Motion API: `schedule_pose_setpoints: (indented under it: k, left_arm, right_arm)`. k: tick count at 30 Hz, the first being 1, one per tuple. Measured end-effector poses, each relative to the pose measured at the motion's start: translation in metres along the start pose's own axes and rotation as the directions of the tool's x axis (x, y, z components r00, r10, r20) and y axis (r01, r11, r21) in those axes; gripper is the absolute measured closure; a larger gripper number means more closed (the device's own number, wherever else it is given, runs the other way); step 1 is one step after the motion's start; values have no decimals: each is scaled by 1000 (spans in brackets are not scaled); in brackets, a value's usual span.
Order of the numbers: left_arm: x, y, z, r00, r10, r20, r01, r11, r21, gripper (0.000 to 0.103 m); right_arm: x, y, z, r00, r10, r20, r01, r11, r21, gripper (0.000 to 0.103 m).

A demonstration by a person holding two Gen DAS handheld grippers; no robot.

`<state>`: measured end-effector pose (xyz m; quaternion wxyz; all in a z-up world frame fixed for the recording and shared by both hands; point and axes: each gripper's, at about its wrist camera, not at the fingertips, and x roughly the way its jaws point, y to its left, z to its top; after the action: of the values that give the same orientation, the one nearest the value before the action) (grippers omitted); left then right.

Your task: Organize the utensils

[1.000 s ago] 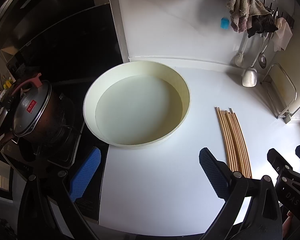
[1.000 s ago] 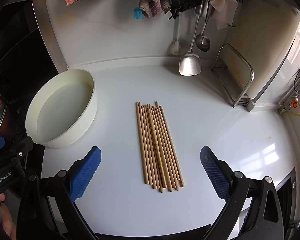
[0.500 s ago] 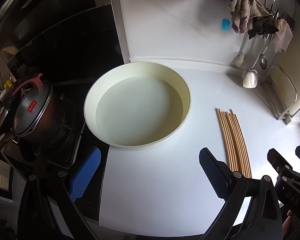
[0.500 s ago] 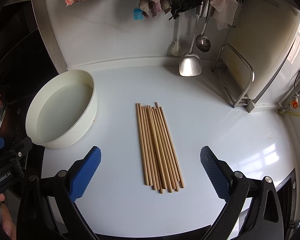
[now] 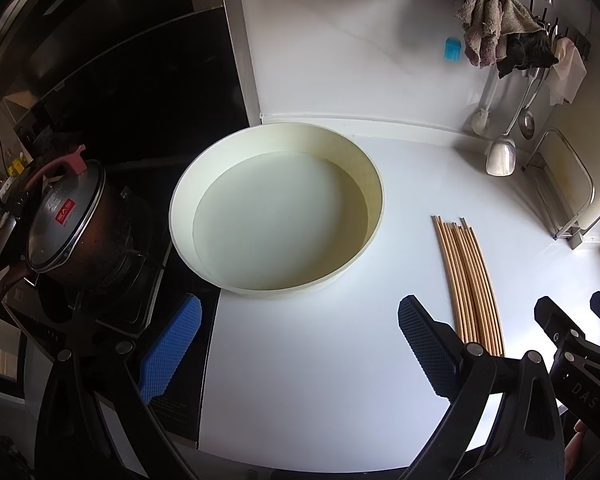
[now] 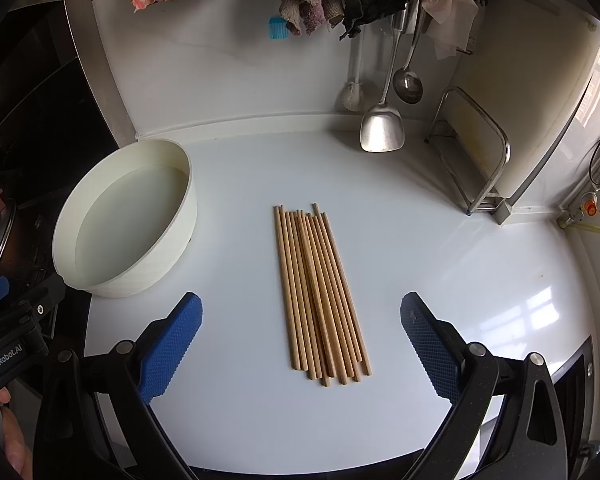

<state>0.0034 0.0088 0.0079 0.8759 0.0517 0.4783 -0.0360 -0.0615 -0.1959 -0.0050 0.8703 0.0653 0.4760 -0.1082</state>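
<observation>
A bundle of thin wooden chopsticks is laid lengthwise on the white countertop, just right of the round cream plastic basin. The right gripper is held wide above their near ends, likely for a grasp. The left gripper, equally wide and empty, is kept near the basin.

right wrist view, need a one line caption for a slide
Open right gripper poised over a bundle of wooden chopsticks on a white counter, cream basin to the left.
</observation>
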Motion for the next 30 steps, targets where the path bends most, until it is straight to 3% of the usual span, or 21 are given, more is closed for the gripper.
schedule_pose_setpoints:
  k: [30]
  left_arm:
    - [-1,-1,-2,1000,1,4,-1,1000,0,6]
  right_arm:
    - [-1,4,3,1000,-4,6,4,1000,-1,8]
